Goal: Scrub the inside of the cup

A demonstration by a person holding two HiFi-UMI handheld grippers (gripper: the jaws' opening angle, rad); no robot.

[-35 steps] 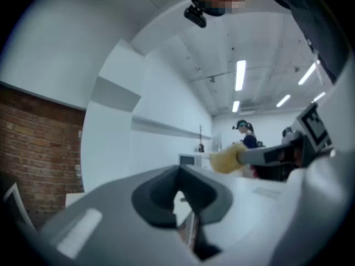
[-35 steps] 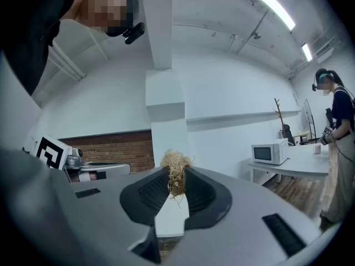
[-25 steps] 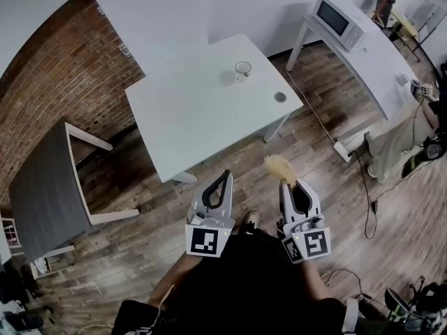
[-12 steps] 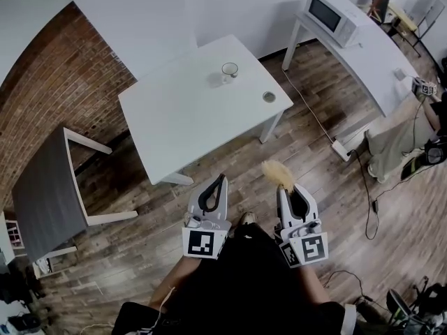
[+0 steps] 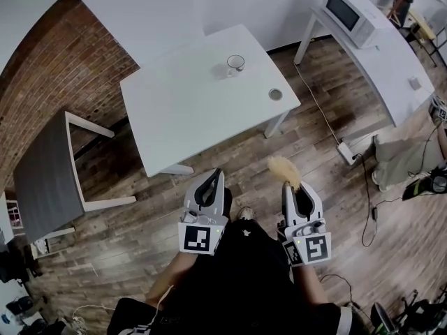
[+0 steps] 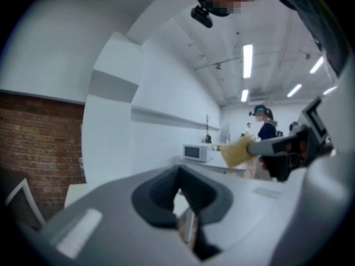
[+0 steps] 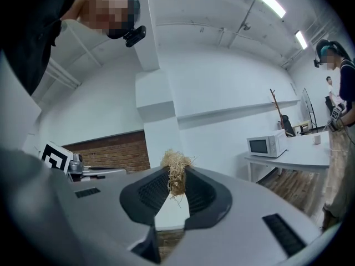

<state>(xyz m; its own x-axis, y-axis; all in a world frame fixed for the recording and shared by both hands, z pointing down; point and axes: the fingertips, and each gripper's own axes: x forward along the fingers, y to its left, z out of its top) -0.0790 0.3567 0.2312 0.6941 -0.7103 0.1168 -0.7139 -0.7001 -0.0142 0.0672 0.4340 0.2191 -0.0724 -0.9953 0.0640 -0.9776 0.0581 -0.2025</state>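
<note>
A clear glass cup (image 5: 235, 64) stands near the far edge of the white table (image 5: 181, 117). Both grippers are held low in front of the person's body, well short of the table. My left gripper (image 5: 217, 174) is shut with nothing between its jaws (image 6: 178, 192). My right gripper (image 5: 289, 185) is shut on a tuft of yellow fibre scrubber (image 5: 282, 167), which sticks up past the jaw tips (image 7: 176, 173). In the left gripper view the scrubber (image 6: 237, 151) shows to the right.
A small round grey object (image 5: 275, 94) lies near the table's right edge. A grey chair (image 5: 42, 176) stands at the left by the brick wall. A second white table with a microwave (image 5: 350, 16) is at the right; cables and a power strip (image 5: 347, 151) lie on the wooden floor.
The view has shifted a little; the table and cup sit slightly further right and lower in the head view. Both grippers stay shut in the same low position.
</note>
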